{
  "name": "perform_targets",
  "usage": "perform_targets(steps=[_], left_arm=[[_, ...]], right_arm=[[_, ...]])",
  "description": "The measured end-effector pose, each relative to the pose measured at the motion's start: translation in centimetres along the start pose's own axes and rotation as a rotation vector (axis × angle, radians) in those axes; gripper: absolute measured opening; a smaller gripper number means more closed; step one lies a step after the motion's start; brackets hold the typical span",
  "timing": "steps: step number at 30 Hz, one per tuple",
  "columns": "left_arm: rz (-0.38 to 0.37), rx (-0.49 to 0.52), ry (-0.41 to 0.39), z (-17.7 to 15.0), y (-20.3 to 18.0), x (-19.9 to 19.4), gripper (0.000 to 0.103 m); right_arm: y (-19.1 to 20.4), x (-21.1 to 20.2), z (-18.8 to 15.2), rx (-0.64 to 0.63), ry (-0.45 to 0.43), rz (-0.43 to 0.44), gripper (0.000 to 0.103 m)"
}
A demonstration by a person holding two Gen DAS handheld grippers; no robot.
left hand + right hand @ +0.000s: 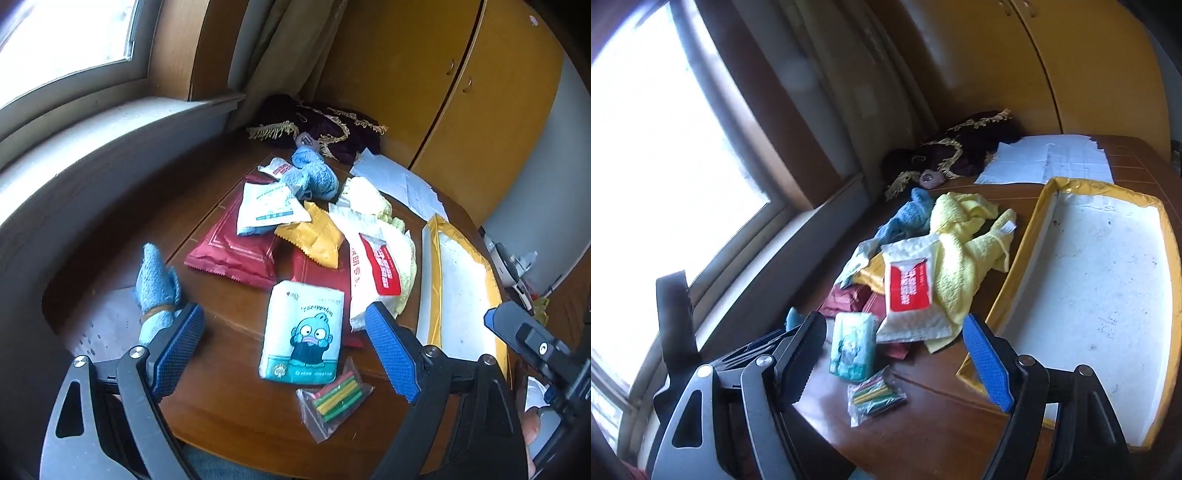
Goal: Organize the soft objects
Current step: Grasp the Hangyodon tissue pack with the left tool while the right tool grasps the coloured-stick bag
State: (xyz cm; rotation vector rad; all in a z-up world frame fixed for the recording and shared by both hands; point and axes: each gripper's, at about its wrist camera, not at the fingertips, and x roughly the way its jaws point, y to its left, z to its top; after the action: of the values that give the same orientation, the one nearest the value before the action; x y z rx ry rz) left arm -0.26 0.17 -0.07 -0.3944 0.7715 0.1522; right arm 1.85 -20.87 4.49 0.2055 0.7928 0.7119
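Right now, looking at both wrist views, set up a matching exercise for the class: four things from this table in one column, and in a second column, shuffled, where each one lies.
Things
1. white tissue pack with blue cartoon fish
2. clear bag of coloured sticks
3. yellow terry towel
4. shallow white tray with yellow rim

Places
A. partly under the white packet with red label
B. on the table's right side, holding nothing
C. nearest the table's front edge
D. between the open fingers of the left gripper

Pairs: 1-D, 2-C, 3-A, 4-B
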Motion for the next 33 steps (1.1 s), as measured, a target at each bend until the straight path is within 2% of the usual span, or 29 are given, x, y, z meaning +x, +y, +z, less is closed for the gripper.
perform_targets(steps=[3,8,20,28,33], left_arm=[[0.019,-0.004,0.021,-0.5,0.4,-0.6,0.089],[0.046,0.01,0.011,-1.0,-0.1,-1.3,0.089],[0.051,0.01,0.029,-1.4,0.6,-0.8,0.089],[-0.016,-0.057,0.061,-1.0,2.4,0.1,0.088],[-0.016,-0.047,0.045,-0.6,2.7,0.3,0.088]], right_arm=[[1.0,0.3,-1.2,-0.039,0.033,0.005,0.076],[1.6,1.0,-2.3,-0.056,0.083,0.018,0.064],[2.2,3.5,-3.3,-0.106,0.168,-0.011,0.062],[3.0,6.3,-4.0,-0.153,0.243,-0.018,0.062],[3.4,7.8,-4.5,-0.192,0.283,-0.033,0.063]])
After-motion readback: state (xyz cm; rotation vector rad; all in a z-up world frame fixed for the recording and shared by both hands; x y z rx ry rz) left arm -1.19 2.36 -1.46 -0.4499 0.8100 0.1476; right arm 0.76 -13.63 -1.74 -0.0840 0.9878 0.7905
